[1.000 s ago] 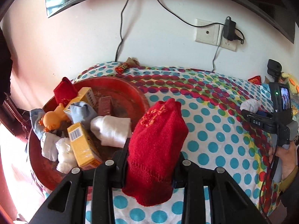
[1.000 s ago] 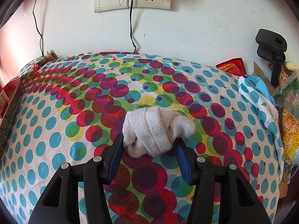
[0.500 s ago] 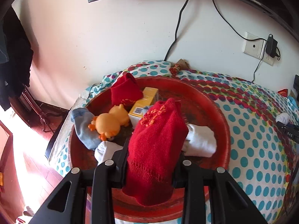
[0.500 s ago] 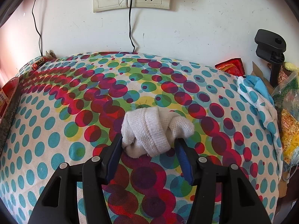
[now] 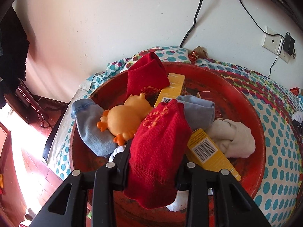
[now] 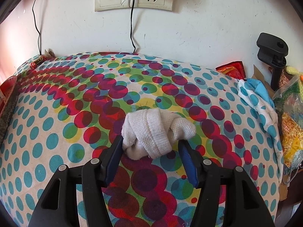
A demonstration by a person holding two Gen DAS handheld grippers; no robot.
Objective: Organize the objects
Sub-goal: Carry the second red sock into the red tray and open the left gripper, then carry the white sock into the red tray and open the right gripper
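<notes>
The left tongs (image 5: 154, 162) pinch a red knitted sock (image 5: 159, 151) as their jaws ease apart, above a red basin (image 5: 251, 117) holding an orange toy duck (image 5: 125, 117), boxes and socks. The right tongs (image 6: 149, 151) are spreading around a white sock bundle (image 6: 155, 130) on the dotted table (image 6: 56, 113); its left pad seems just touching.

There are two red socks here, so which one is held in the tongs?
The red sock nearest the camera, with orange stitching, sits between the opening left tongs. The other red sock lies free at the tray's far edge.
</notes>
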